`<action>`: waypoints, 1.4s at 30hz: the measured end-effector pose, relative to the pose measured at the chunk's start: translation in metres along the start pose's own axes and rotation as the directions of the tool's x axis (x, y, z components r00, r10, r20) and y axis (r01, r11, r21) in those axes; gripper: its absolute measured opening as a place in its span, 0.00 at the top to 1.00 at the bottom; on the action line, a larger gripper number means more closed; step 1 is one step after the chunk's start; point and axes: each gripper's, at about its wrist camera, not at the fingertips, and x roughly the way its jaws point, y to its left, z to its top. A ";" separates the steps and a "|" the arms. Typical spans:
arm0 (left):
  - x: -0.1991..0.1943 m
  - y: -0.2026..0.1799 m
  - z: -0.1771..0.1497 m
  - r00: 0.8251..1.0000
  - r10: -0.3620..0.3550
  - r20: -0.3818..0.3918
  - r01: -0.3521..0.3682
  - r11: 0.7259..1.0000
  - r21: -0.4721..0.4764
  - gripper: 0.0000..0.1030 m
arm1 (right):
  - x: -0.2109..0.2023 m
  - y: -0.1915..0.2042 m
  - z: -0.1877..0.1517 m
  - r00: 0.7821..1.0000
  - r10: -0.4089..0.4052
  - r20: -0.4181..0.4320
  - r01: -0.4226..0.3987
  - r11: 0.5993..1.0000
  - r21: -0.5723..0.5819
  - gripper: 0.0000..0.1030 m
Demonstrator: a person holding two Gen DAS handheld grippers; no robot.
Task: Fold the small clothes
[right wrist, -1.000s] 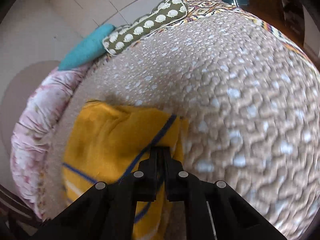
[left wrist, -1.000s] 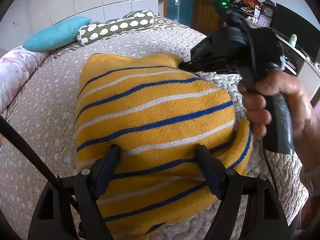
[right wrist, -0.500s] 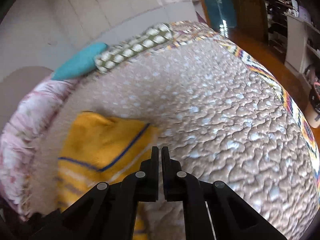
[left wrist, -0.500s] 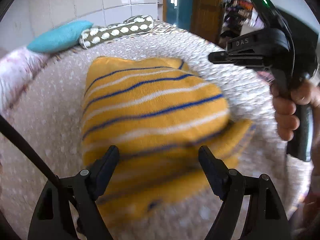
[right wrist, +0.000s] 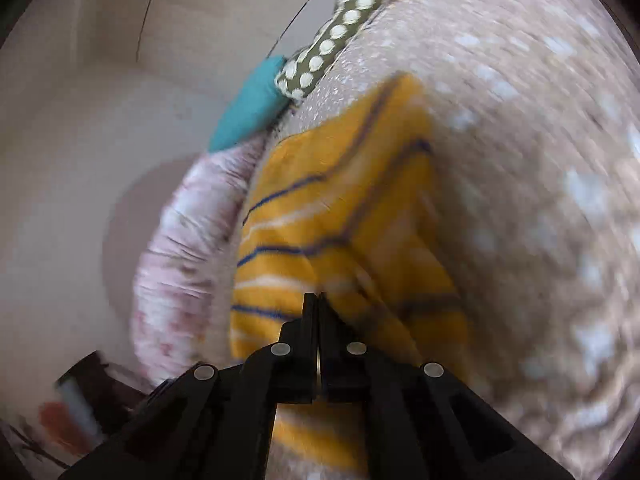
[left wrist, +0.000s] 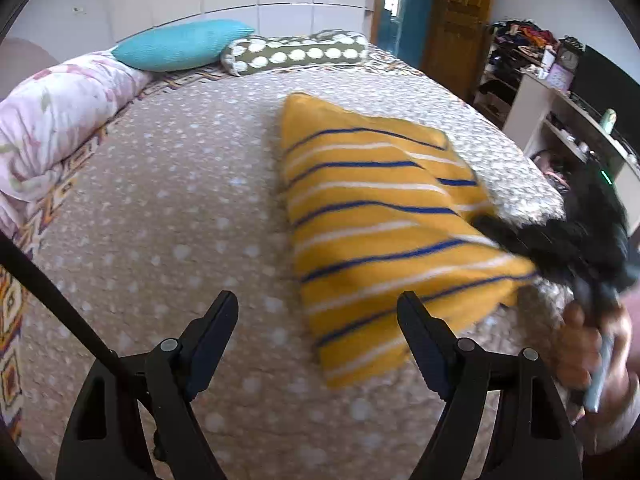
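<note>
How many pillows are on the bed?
2. A teal pillow lies at the far end, and a green pillow with white dots sits just right of it. The rolled pink blanket might hide others.

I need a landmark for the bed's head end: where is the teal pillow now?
In the left wrist view the teal pillow lies upper left at the headboard, between the floral duvet and the spotted bolster.

I see the left gripper point(left wrist: 316, 312) at lower centre, jaws wide apart, nothing between. Right gripper point(right wrist: 318, 304) jaws pressed together; my right hand point(left wrist: 596, 352) blurred at right edge.
</note>
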 end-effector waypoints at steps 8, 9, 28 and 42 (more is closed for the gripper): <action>0.028 -0.016 0.052 0.999 0.015 0.049 -0.015 1.000 -0.011 0.22 | -0.021 -0.026 -0.016 0.998 0.049 0.035 -0.050 0.998 0.050 1.00; 0.035 -0.018 0.058 0.999 0.018 0.046 -0.017 1.000 -0.010 0.21 | -0.021 -0.024 -0.017 0.998 0.037 0.041 -0.038 0.999 0.031 1.00; 0.087 0.000 0.119 0.999 0.031 -0.032 -0.032 0.999 -0.022 0.20 | -0.024 -0.024 -0.024 0.997 0.052 0.063 -0.053 0.999 0.011 1.00; 0.092 0.023 0.069 0.995 -0.054 -0.087 0.046 0.995 -0.088 0.06 | -0.025 -0.024 -0.026 0.995 0.061 0.073 -0.063 0.998 0.023 1.00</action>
